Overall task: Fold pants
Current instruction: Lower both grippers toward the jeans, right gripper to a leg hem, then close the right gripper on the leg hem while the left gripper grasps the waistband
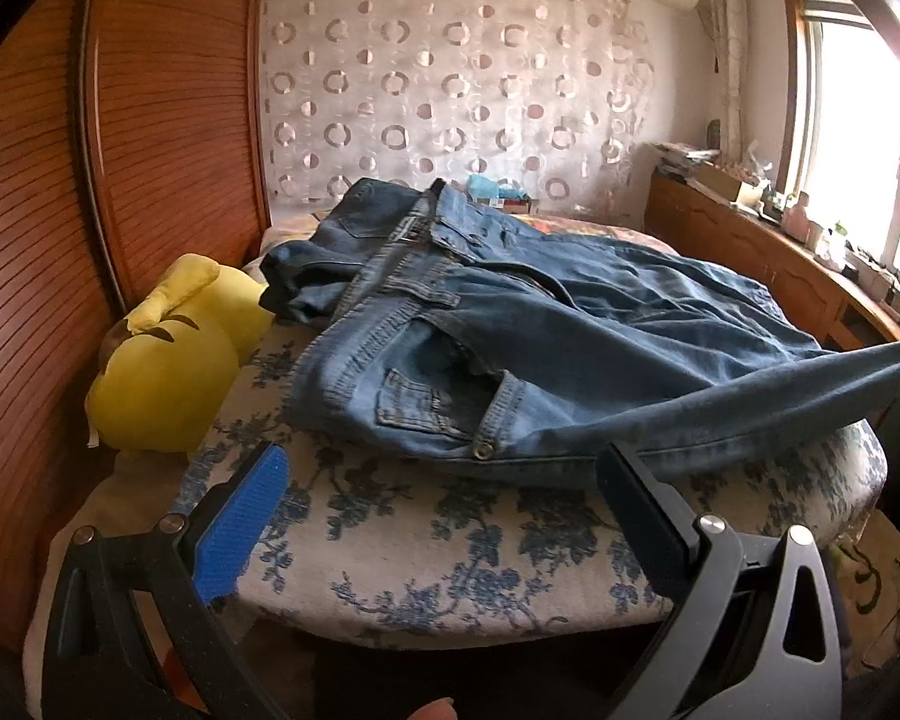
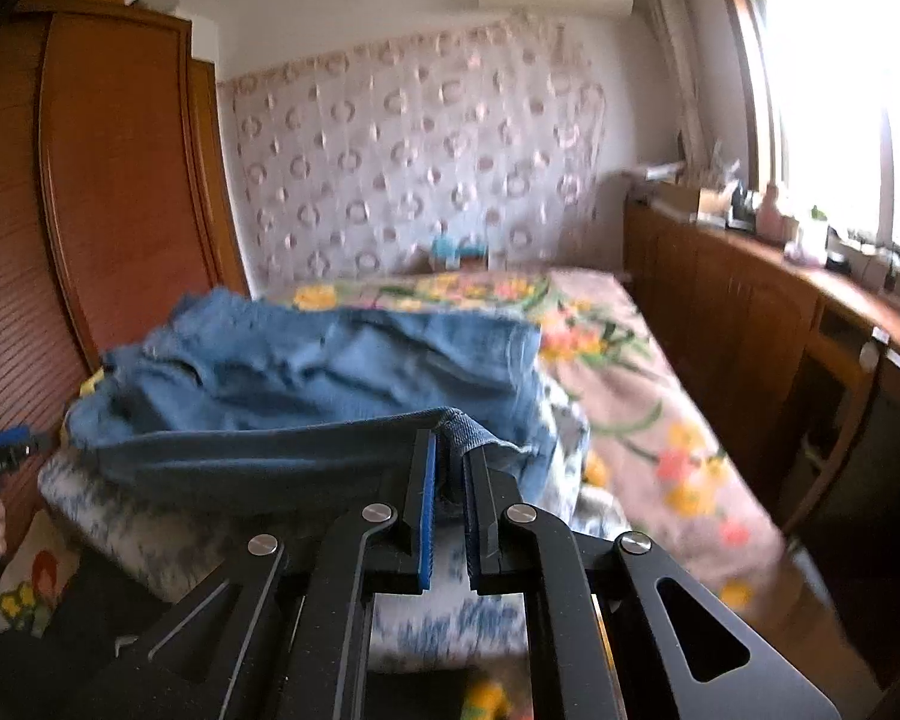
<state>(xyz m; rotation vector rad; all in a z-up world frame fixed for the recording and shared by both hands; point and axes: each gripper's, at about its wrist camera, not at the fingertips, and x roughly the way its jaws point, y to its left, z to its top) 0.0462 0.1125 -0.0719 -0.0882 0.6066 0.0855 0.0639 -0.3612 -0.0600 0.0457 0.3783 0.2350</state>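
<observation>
Right now the right gripper (image 2: pixel 450 468) has its jaws clenched on a leg hem of the jeans (image 1: pixel 480 324) heaped on the bed (image 1: pixel 450 546), raised taut probably to straighten it for folding, while the left gripper (image 1: pixel 444 480) waits released near the waistband.

Daylight glare from window (image 1: pixel 858 138); right view blurred, perhaps motion; fisheye-warped edges.

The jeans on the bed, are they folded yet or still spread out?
Not folded. The jeans lie rumpled, one leg lifted by the right tongs, shut on its hem.
</observation>
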